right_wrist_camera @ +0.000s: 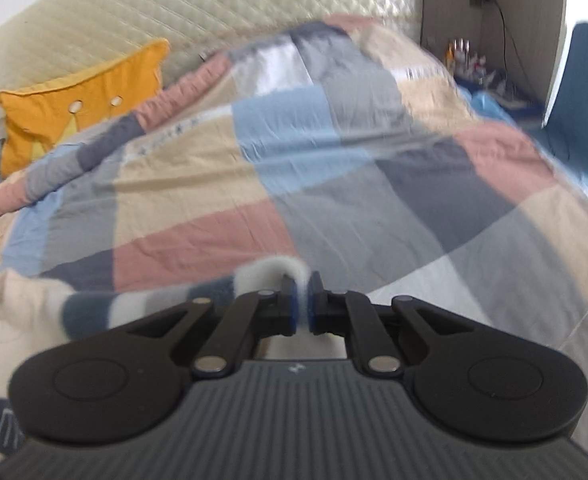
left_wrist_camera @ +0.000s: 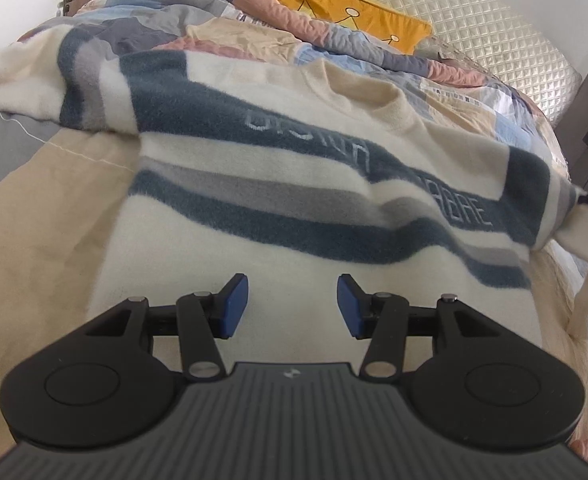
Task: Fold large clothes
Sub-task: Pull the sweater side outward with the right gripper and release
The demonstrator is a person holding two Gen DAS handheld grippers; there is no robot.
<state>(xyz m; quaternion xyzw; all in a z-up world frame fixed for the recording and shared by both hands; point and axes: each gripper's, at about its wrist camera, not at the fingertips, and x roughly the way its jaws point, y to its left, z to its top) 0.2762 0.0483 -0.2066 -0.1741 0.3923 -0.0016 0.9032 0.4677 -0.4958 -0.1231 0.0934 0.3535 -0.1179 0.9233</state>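
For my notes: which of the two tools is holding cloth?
The right tool: its pads pinch the striped sweater's edge. The left tool stands open, empty.

Parted fingers (left_wrist_camera: 238,306) above striped sweater (left_wrist_camera: 294,184)

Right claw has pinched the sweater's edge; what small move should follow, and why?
Probably bring the right claw across toward the sweater middle, folding that side over. It is shut on the fleece edge, while the left claw hangs open above the flat body, holding nothing.

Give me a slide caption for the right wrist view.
Right gripper shut on the striped fleece garment's cream edge, above a patchwork quilt.
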